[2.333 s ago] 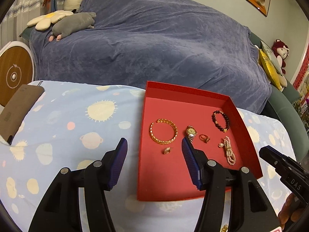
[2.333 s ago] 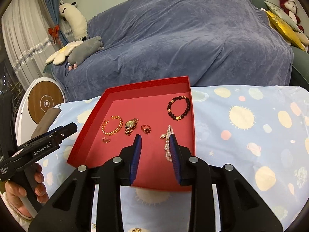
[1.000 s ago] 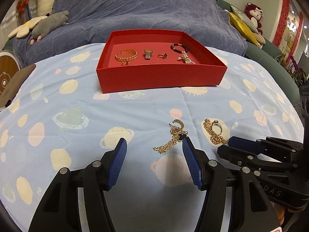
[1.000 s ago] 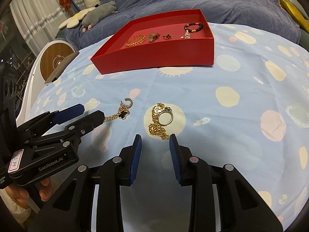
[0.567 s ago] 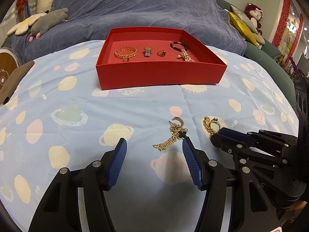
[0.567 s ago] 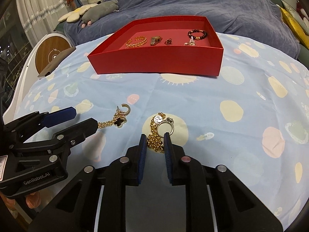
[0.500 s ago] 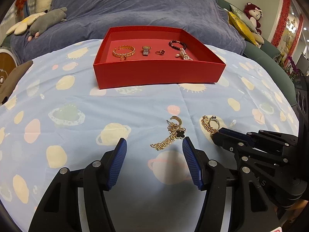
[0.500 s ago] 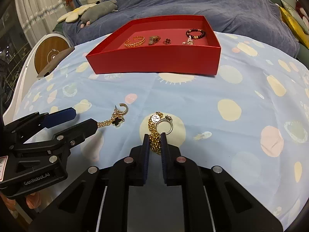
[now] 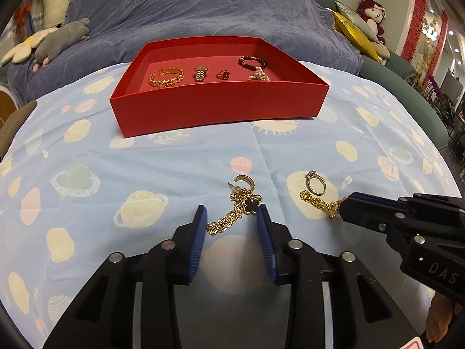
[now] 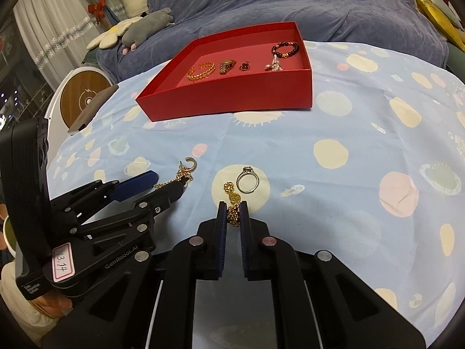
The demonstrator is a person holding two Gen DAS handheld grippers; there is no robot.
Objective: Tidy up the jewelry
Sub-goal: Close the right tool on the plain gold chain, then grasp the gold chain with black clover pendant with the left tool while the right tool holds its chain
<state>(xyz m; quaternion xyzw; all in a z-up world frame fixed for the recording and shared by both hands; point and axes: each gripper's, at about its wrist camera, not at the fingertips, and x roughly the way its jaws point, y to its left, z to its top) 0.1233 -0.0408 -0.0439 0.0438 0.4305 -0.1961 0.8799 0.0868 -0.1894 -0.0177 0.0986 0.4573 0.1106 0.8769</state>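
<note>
Left wrist view: the left gripper [image 9: 231,218] hangs low over the surface [image 9: 145,180], which wears a pale blue cloth printed with suns and planets, and its jaws stand released on either side of a gold chain with a black clover charm [image 9: 237,209], the blue pads close to the chain but not closed on it. Just beyond the charm lies a gold hoop earring [image 9: 245,181], touching the chain's far end. To the right, a silver ring [image 9: 315,184] lies on a cream sun print, just beside a second gold chain [image 9: 316,202] whose near end disappears into the tip of the right gripper [image 9: 344,208]. Right wrist view: the right gripper [image 10: 233,209] has its jaws clenched on that gold chain [image 10: 232,200], a coin-like link showing just ahead of the pads, and the ring [image 10: 247,181] sits beside it, apart from the pads. The left gripper [image 10: 162,184] reaches in from the left and partly hides the clover chain. Farther back on the cloth stands a red tray [image 9: 218,110], well apart from both grippers, holding 1 gold bangle [image 9: 166,76], 1 gold watch [image 9: 201,73], 1 clover ring [image 9: 223,74], 1 dark bead bracelet [image 9: 251,61] and a pearl strand [image 9: 259,75] in a row; its near wall stands between the loose pieces and those inside. Behind the tray, a sofa under a blue throw [image 9: 203,8] carries plush toys [image 9: 55,39].
</note>
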